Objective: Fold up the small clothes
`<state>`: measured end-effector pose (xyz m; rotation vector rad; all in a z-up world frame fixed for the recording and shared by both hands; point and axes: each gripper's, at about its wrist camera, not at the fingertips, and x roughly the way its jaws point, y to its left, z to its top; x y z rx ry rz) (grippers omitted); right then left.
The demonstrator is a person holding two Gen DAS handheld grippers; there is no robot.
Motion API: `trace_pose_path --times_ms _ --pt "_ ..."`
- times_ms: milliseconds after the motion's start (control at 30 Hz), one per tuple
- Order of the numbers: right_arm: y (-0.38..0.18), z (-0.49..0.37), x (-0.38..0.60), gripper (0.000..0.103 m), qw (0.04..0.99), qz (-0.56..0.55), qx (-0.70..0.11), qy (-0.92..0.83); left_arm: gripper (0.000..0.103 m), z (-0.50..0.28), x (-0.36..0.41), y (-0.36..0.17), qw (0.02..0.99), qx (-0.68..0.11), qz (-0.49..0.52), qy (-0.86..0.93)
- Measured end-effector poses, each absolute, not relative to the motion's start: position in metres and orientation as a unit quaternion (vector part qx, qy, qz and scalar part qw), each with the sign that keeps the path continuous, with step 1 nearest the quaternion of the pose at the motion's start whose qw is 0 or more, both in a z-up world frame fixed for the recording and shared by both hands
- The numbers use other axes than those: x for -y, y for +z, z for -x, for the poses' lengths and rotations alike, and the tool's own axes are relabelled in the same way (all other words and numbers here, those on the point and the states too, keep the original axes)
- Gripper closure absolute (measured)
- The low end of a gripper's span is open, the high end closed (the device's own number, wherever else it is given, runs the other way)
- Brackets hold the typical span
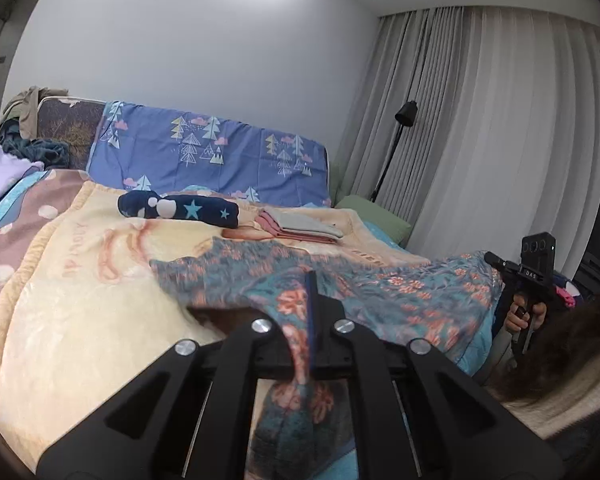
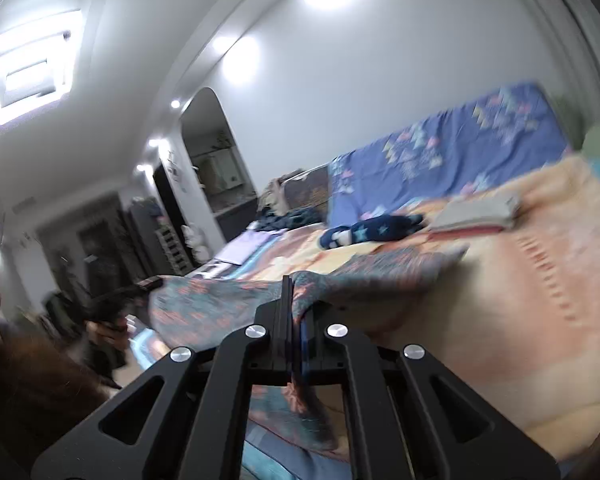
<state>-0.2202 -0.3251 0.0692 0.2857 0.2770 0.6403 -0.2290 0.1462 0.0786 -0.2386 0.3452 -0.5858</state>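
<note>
— Teal, with orange flowers: where's the garment (image 1: 380,284)?

— Stretched above the cream blanket (image 1: 80,320), held between both grippers.

— Left gripper (image 1: 310,320)?

— Jaws clenched on one edge; cloth hangs down through them.

— Right gripper (image 2: 294,312)?

— Jaws pinched on the other edge.

— Anything behind?

— A navy star-print bundle (image 1: 180,208) and, just beside it, a folded stack (image 1: 300,226), pink under grey. A blue sheet (image 1: 204,156) with trees covers the headboard.
</note>
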Motion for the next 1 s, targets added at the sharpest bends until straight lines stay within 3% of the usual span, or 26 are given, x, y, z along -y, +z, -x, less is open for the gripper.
trace_pose_path --times_ms 233,467,633,733,800,867,1000 --pt "0.031 0.133 0.333 0.100 0.910 -0.210 -0.216 0.283 0.099 0.180 -0.141 0.031 0.916 -0.241 0.158 -0.279" --pt "0.012 -0.002 0.335 0.100 0.908 -0.250 -0.255 0.220 0.098 0.035 -0.145 0.032 0.918 -0.260 0.162 -0.251" --pt "-0.052 -0.082 0.333 0.100 0.869 -0.289 -0.370 0.155 0.097 -0.064 -0.146 -0.046 0.889 -0.368 0.200 -0.185" --pt "-0.061 -0.079 0.336 0.096 0.860 -0.304 -0.374 0.165 0.096 -0.066 -0.152 -0.073 0.875 -0.390 0.222 -0.182" --pt "-0.058 -0.075 0.339 0.087 0.859 -0.299 -0.379 0.169 0.093 -0.059 -0.159 -0.074 0.871 -0.388 0.233 -0.191" --pt "-0.050 -0.061 0.340 0.079 0.865 -0.280 -0.378 0.174 0.084 -0.047 -0.165 -0.068 0.874 -0.382 0.227 -0.194" --pt "-0.042 -0.032 0.332 0.078 0.875 -0.226 -0.381 0.193 0.082 -0.018 -0.171 -0.055 0.874 -0.383 0.211 -0.211"
